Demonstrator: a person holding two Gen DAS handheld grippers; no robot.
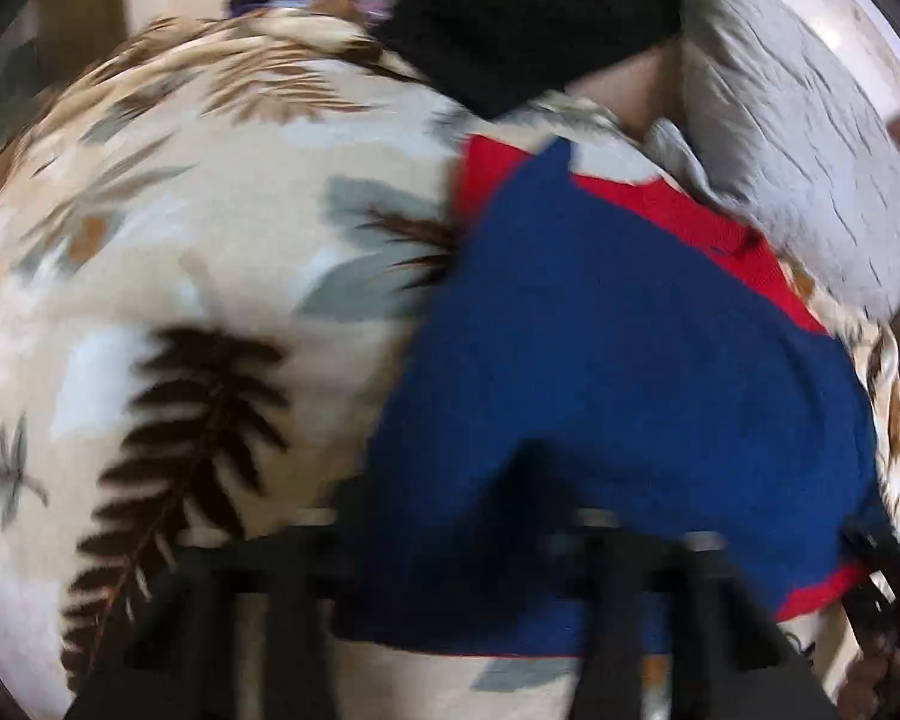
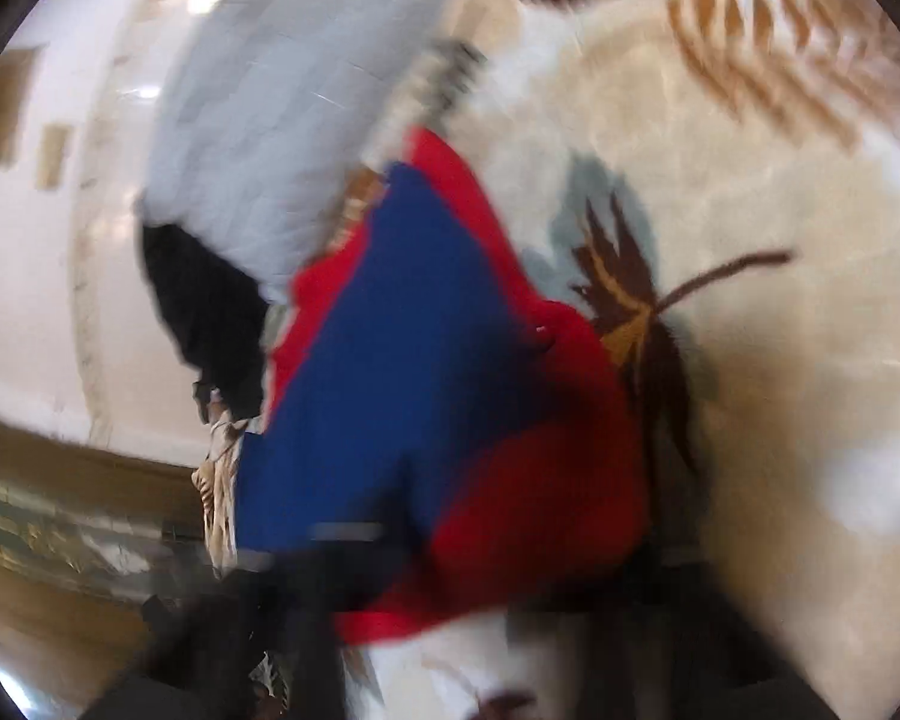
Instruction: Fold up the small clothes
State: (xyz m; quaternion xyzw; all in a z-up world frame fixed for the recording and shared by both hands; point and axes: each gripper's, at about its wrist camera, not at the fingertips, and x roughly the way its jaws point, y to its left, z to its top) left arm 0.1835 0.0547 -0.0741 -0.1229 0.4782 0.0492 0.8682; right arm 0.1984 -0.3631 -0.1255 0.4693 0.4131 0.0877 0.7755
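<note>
Blue and red knit, that was the small garment (image 1: pixel 618 372) being folded, and it lay on a leaf-print blanket (image 1: pixel 180 240) that looked like it covered a bed or something soft, not a bench. In the left wrist view it sat right of centre, with its near edge draped over the left hand-held gripper (image 1: pixel 450 612). The fingers poked out dark at the bottom of the picture, but the fabric hid their tips. Honestly I couldn't tell if that one was clamped on the cloth or just under it.

Same story on the other side. In the right wrist view the garment (image 2: pixel 414 372) filled the middle, and the right hand-held gripper (image 2: pixel 426 618) was a dark smear beneath it. Grip state: no idea, too blurry.

What could have gone wrong, my guess anyway:
- Both views were heavily smeared, so things looked to be moving fast. A fast swing with a loose pinch could let the knit slide out mid-fold.
- The blanket was soft and wrinkly, so a finger could have snagged it along with the garment and dragged both.
- A grey cloth (image 1: pixel 798 180) and a black one (image 1: pixel 528 18) sat at the far side, just beside the red edge. A sloppy fold could land on top of them or pull them in.
</note>
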